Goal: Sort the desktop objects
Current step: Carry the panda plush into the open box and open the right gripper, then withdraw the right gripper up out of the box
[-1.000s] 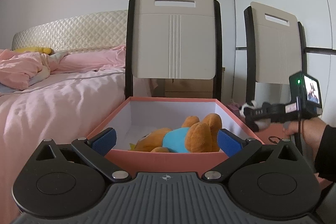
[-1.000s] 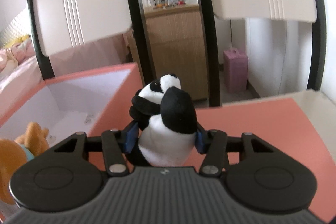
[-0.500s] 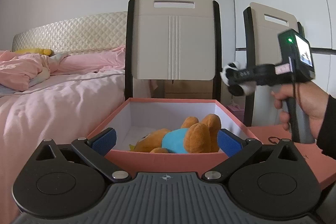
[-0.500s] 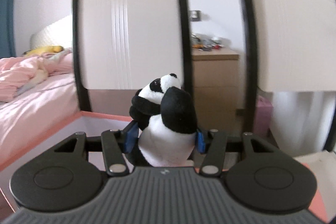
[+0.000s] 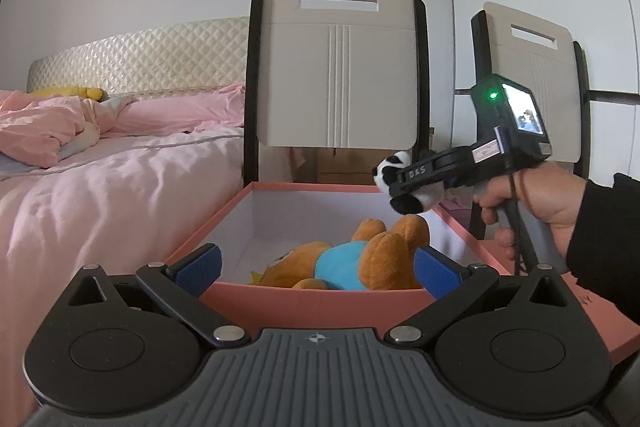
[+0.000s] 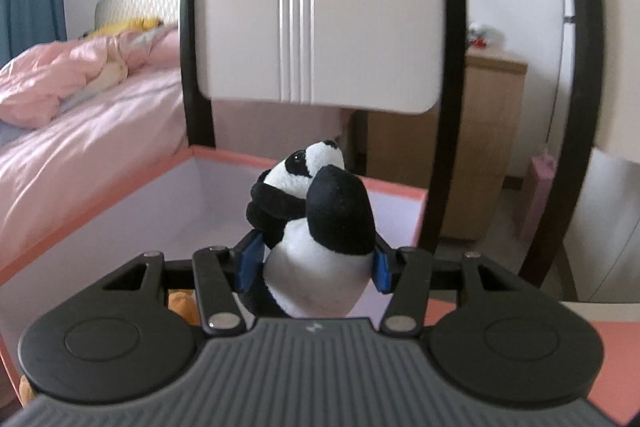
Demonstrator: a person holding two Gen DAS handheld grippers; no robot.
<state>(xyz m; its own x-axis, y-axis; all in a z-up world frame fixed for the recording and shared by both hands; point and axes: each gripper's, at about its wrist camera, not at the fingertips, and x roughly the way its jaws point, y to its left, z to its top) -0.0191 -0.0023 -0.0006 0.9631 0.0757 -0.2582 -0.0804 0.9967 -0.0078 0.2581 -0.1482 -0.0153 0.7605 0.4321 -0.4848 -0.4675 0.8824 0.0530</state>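
A pink box (image 5: 316,295) with a white inside stands open before me. An orange plush bear in a blue shirt (image 5: 348,259) lies in it. My left gripper (image 5: 318,263) is open and empty at the box's near wall. My right gripper (image 6: 314,261) is shut on a black-and-white plush panda (image 6: 320,223) and holds it above the box's right part (image 6: 400,193). In the left wrist view the panda (image 5: 404,183) hangs over the box's right rim, held by the right gripper (image 5: 416,183).
Two white chairs with black frames (image 5: 340,75) (image 5: 532,79) stand behind the box. A bed with pink bedding (image 5: 100,163) lies to the left. The pink box lid (image 5: 592,311) lies at the right. A wooden cabinet (image 6: 444,147) stands behind the chairs.
My right gripper has carried the panda up from the lid and leftward, then down over the box's right side. The left gripper has not moved.
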